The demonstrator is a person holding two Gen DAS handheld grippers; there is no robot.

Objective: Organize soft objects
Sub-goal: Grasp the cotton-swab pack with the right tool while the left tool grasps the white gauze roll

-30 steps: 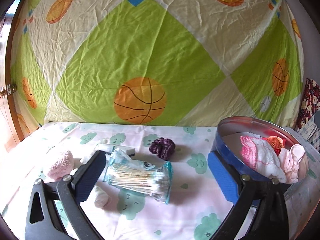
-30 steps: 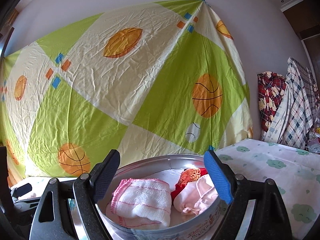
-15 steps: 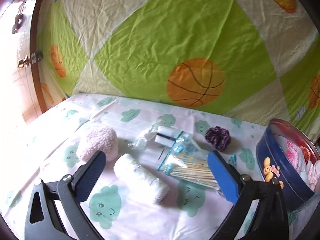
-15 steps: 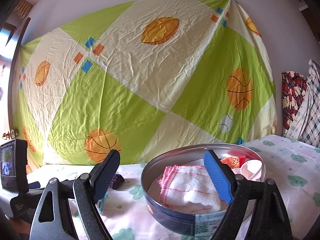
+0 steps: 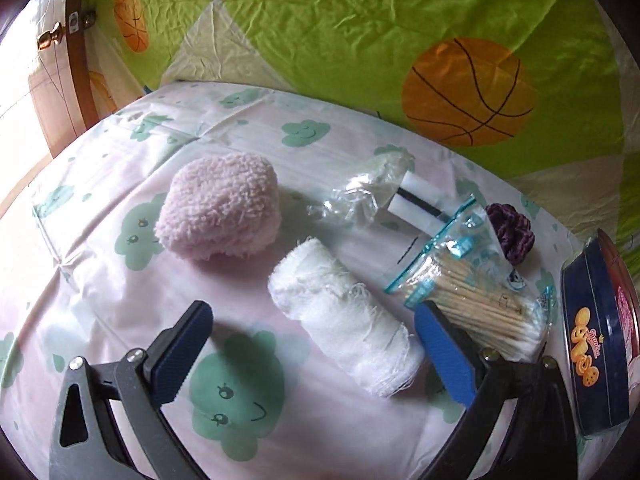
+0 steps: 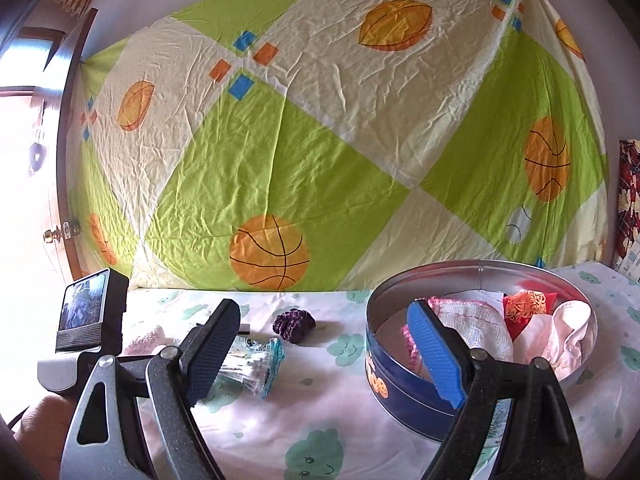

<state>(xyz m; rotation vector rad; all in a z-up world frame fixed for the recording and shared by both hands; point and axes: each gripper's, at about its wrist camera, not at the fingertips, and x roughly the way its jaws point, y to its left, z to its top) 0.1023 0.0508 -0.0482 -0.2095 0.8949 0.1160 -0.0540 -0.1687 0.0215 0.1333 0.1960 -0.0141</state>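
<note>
Both grippers gape empty, but the left gripper has swung from the tin down over the white roll on the bed, likely next for tinning.

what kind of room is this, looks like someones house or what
Probably a room in a home, perhaps a bedroom. A basketball-print bedsheet hangs over the wall, a wooden door with a brass knob stands at the left, and a cloud-print cloth covers the surface holding a cookie tin of soft items.
</note>
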